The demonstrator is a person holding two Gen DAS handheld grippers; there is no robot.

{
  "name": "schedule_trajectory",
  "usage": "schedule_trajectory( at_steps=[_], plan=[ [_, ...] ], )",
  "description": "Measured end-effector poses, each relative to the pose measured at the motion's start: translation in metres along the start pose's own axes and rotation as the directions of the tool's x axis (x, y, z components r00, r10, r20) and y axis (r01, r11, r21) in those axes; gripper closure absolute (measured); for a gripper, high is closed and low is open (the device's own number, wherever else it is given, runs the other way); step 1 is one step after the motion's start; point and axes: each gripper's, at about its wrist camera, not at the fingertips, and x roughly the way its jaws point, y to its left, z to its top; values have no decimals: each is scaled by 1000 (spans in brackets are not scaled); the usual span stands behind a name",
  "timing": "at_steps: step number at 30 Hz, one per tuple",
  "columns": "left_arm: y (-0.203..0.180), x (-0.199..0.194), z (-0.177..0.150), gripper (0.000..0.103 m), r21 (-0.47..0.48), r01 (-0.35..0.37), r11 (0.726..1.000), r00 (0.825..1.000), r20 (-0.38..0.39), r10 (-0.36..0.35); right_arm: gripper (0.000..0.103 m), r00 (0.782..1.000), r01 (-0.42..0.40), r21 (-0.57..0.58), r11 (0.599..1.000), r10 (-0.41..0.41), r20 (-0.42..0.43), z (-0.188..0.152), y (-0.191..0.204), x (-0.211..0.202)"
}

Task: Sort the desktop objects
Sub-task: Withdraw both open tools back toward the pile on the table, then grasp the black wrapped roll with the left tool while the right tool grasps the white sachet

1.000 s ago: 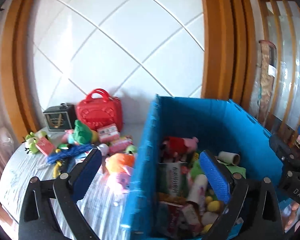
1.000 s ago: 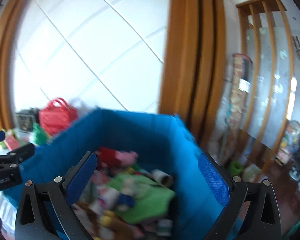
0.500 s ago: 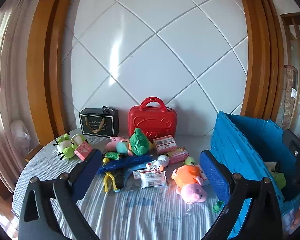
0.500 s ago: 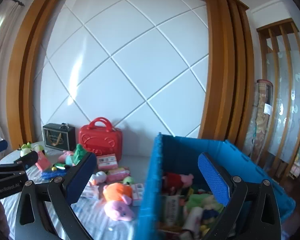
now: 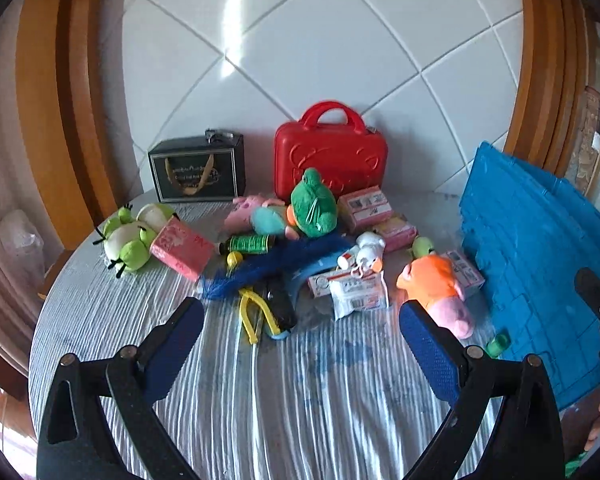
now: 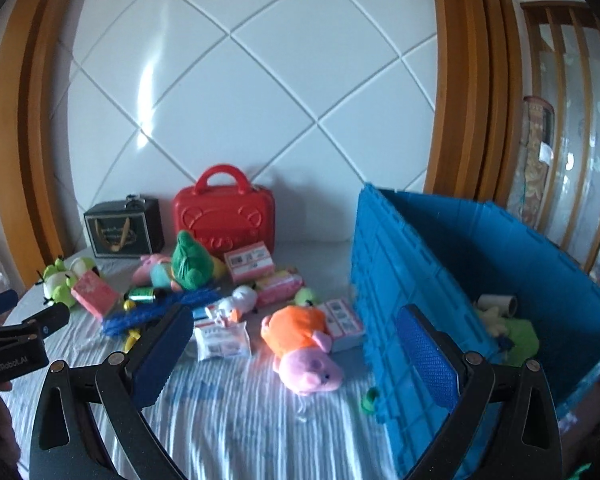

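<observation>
Both sets of tongs are spread wide with nothing between the pads. The left tongs (image 5: 298,338) hang over the striped worktop (image 5: 260,400), and the right tongs (image 6: 294,354) do the same a bit further over, toward the bin.

Straight ahead of the left tongs, between the two pads, is the messy pile: yellow pliers (image 5: 254,314) lying against a black tool (image 5: 280,306), with a blue brush (image 5: 268,266) running diagonally just behind them. A green thread spool (image 5: 250,243) sits beyond that, touching the brush. Near the right pad there's a white packet (image 5: 358,294) and a little white duck toy (image 5: 366,252) on top of it.

The pig plush in the orange shirt (image 6: 300,344) lies in front of the right tongs, between its pads, head toward the camera, with a small pink-and-white box (image 6: 342,322) tucked against its far side. A tiny green cap (image 6: 370,398) sits right at the foot of the blue crate (image 6: 384,280), which stands off the right pad. Inside it I can make out a cardboard tube (image 6: 496,302) and something green and soft (image 6: 520,334).

Way beyond the tongs, against the tiled wall: a red toy suitcase (image 5: 330,160) and a black gift box (image 5: 198,170) beside it. A green plush (image 5: 314,204) leans in front of the suitcase, a pink-and-teal plush (image 5: 260,216) next to it. Off the left pad, a green-and-white caterpillar plush (image 5: 130,236) touches a pink box (image 5: 182,248).
</observation>
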Motion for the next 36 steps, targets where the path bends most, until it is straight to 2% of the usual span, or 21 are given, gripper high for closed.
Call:
schedule_trajectory(
  at_steps=[3,6,12,13,17,20,22,24,25,27,31,33,36],
  plan=[
    [11,36,-11,3,-10,-42,999,997,-61,42,0,995,-15,45,999,19,-95,-17,-6,39],
    [25,73,-24,3,-19,-98,995,988,-118,95,0,978,-44,78,996,58,-200,-38,-10,88],
    [39,150,-51,3,6,-186,983,952,-247,182,0,930,-61,88,994,88,-356,-86,-11,169],
    [40,161,-54,3,10,-189,982,947,-263,185,0,930,-61,88,994,88,-356,-86,-11,169],
    [37,189,-55,5,16,-186,983,942,-281,183,0,902,-56,82,995,85,-423,-100,-13,203],
    [32,213,-44,10,19,-183,983,939,-293,180,0,896,-76,76,994,102,-432,-94,-8,221],
    [28,232,-33,17,22,-180,983,939,-294,178,0,894,-122,76,990,143,-425,-86,3,233],
    [24,254,-23,33,25,-169,985,937,-307,169,0,889,-164,66,984,176,-423,-80,17,247],
    [22,267,-19,36,26,-165,986,933,-320,165,0,887,-179,58,982,187,-423,-78,25,255],
    [19,290,-15,51,25,-153,988,923,-353,152,0,877,-215,47,976,214,-430,-72,43,273],
    [20,333,-14,55,-1,-126,992,894,-435,113,0,841,-273,60,960,269,-470,-66,73,312],
    [23,350,-15,55,-9,-133,991,872,-477,113,0,814,-305,78,949,302,-496,-66,86,332],
    [29,362,-13,55,-67,-112,991,861,-504,63,0,772,-327,94,940,324,-547,-71,101,358]
  ],
)
